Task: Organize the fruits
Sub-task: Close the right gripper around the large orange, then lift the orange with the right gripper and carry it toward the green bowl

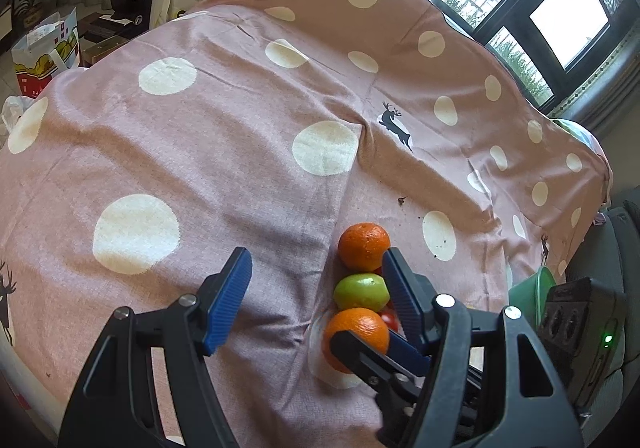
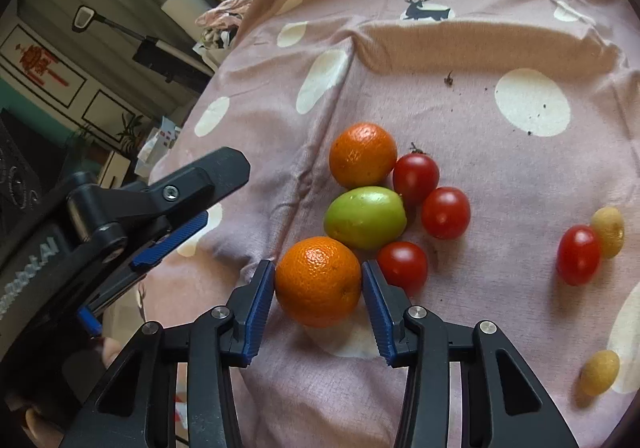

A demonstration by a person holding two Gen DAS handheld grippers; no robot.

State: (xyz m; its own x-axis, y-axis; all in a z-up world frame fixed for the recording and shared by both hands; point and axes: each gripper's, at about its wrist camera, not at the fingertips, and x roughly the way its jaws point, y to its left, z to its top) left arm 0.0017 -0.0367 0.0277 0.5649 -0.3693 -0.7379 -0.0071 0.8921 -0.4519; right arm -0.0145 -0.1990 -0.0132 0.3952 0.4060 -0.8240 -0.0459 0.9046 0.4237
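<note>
A cluster of fruit is seen on a pink cloth patterned with cream dots and small dark deer, near the lower centre of the right wrist view. The near orange is round, bright and finely dimpled, with a small glossy highlight on its top; it is framed by the right gripper, whose blue ribbed pads stand on either side of it, the left pad at the peel and the right pad just beside it, so a firm grasp cannot be confirmed and the fruit is still seen resting on the cloth. Just above it in the frame a smooth green fruit is found, touching a second orange further up. Three shiny red cherry tomatoes are packed against the right side of this group. Well apart, at the right edge of the frame, a fourth red tomato is seen touching a small yellow fruit, and another yellow fruit lies alone at the lower right. In the left wrist view the left gripper is shown with its fingers released and nothing between them, held above the cloth at the lower centre of the frame, just left of the fruit row. A green bowl is partly visible at that view's right edge.
</note>
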